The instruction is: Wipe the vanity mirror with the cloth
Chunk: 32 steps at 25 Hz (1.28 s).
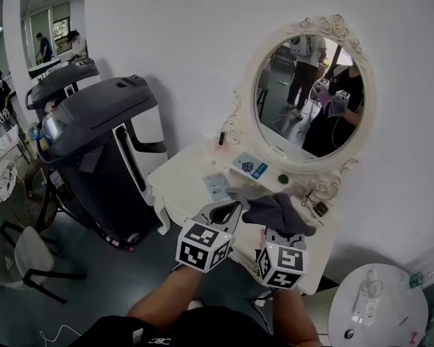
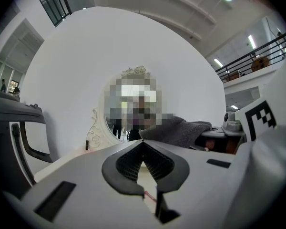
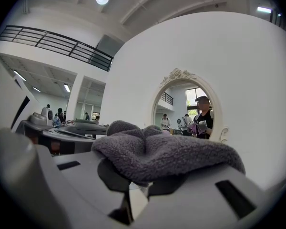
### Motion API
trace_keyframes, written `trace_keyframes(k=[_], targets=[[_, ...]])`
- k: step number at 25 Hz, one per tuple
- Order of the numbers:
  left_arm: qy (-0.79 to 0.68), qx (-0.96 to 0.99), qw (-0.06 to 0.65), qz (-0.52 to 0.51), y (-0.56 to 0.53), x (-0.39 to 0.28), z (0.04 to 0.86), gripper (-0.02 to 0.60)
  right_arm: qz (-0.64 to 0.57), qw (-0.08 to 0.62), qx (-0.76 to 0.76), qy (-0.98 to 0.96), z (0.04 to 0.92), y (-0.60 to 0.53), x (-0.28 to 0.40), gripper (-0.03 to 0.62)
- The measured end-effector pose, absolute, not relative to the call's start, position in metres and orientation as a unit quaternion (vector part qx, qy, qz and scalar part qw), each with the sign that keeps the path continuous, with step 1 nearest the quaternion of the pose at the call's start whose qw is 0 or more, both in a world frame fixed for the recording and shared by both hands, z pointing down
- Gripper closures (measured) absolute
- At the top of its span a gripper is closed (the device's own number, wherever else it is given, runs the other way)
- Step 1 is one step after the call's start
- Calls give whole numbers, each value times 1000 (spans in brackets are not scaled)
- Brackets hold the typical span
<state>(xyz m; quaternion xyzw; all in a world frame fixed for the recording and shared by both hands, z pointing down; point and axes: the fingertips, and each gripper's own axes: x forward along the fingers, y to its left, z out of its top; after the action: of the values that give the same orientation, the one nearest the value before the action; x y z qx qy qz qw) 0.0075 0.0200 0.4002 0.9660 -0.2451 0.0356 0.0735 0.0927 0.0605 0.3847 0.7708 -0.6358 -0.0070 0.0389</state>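
- Right gripper (image 1: 278, 230): jaws are closed on the grey cloth (image 1: 275, 210). The cloth is bunched over the jaw tips and spills across the top of the gripper, as seen in the right gripper view (image 3: 167, 154).
- Left gripper (image 1: 235, 207): jaws are brought together at the tips and nothing is held between them. This is confirmed in the left gripper view (image 2: 143, 142).
- The two grippers are held side by side. The left tips are just beside the cloth's left edge; contact cannot be told.
- The cloth is held over the front part of the white bench (image 1: 184, 186), below the vanity mirror (image 1: 311, 96) and apart from its glass.
- The mirror is oval in an ornate white frame, and is stood upright at the back of the bench against the white wall. The person with the grippers and cloth is reflected in it.
- On the bench under the mirror, a blue-and-white card (image 1: 253, 167) and a small green round item (image 1: 283, 179) are laid.
- A dark machine (image 1: 101, 136) is parked left of the bench, and a round white table (image 1: 401, 316) is seen at lower right.
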Motion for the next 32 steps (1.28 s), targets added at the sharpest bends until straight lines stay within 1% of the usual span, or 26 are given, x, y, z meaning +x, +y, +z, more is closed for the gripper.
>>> trace_keyframes(k=[7,14,19,24,32], targets=[[-250,963,84,52,-13,-4,419,581,6,39,779,-626,401,38,92,566],[-227,969,79,62,-35,19,420,580,14,27,794,-607,404,18,117,566],[-206,973,63,77,-56,61,425,581,23,11,806,-591,413,-2,156,566],[-193,977,35,81,-97,112,415,581,20,-5,811,-585,412,-47,203,566],[-182,980,36,76,-160,179,402,581,18,-13,820,-573,403,-102,273,566]])
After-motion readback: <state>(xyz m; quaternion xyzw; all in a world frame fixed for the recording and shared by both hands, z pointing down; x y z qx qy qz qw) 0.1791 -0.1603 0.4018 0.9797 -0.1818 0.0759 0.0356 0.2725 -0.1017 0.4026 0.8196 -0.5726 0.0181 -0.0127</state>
